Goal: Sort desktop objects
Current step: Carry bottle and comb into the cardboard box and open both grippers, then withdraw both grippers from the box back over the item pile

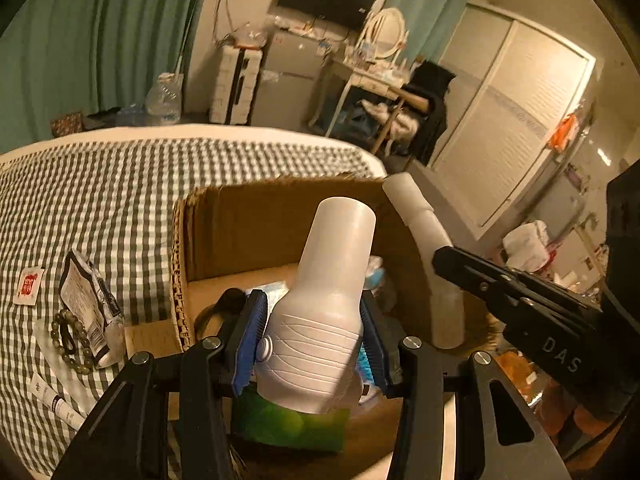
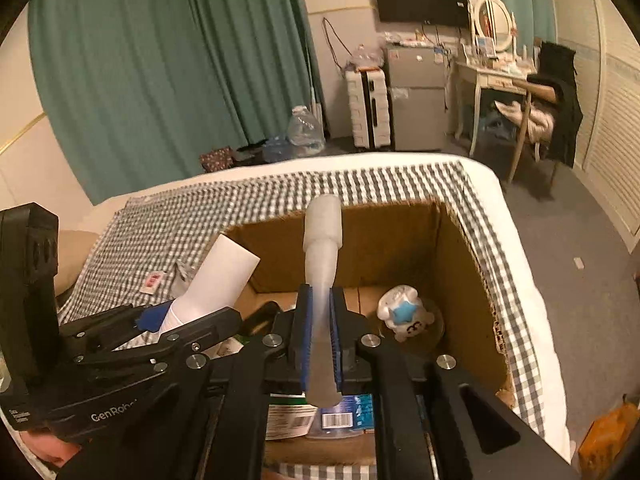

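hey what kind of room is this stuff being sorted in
Most likely a bedroom in a home. A bed with a checked cover holds the cardboard box, a dressing table with an oval mirror stands by the far wall, and a wall-mounted TV hangs nearby.

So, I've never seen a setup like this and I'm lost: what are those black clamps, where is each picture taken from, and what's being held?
They are hand-held two-finger grippers, each carrying a camera that looks along its fingers. One picture is from the left gripper, clamped on a white bottle. The other is from the right gripper, its pads around a translucent tube. Both hang over an open cardboard box on a checked cloth, where a bead bracelet lies.
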Demonstrator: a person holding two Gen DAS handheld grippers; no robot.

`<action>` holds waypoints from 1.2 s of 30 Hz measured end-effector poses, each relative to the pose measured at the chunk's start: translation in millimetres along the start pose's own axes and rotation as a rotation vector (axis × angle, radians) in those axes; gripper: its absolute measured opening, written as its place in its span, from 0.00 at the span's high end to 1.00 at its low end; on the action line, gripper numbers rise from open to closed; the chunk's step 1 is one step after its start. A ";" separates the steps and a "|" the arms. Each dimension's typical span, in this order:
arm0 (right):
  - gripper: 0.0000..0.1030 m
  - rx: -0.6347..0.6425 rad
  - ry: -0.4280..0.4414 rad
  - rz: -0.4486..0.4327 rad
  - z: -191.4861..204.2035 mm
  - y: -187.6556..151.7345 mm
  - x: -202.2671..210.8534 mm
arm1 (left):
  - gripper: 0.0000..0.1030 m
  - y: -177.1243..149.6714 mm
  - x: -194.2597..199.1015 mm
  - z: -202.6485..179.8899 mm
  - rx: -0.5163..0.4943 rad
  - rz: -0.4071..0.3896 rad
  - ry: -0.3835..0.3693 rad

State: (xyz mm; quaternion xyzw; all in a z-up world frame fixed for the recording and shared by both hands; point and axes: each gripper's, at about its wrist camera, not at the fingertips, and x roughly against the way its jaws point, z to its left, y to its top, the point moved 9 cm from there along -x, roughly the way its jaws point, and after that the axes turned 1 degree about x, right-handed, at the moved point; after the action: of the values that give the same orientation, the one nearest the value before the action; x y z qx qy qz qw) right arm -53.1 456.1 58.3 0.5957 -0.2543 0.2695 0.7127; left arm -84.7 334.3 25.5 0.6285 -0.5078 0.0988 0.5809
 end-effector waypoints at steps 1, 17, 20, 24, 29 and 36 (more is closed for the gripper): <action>0.82 -0.007 -0.019 -0.001 -3.6 -1.1 -4.4 | 0.53 -0.8 -3.3 1.3 -0.006 0.002 0.024; 0.00 -0.023 -0.208 -0.380 47.7 26.1 116.4 | 0.11 28.4 146.2 56.9 -0.124 -0.308 0.306; 0.00 -0.045 -0.225 -0.392 71.8 33.0 135.6 | 0.11 27.9 182.6 73.7 -0.132 -0.352 0.392; 0.00 -0.011 -0.270 -0.528 110.5 36.8 167.2 | 0.11 16.6 227.6 113.1 -0.042 -0.381 0.434; 0.00 0.068 -0.286 -0.578 155.3 28.1 176.3 | 0.11 -16.3 256.8 165.8 0.059 -0.373 0.463; 0.01 0.218 -0.236 -0.497 216.1 7.0 153.2 | 0.07 -58.9 257.4 228.4 0.178 -0.338 0.705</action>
State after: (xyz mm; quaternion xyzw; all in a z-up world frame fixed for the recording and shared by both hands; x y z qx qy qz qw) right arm 44.3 256.5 202.8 0.7399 -0.1514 0.0414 0.6542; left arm -27.1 -1.3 102.4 0.6786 -0.1560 0.2551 0.6709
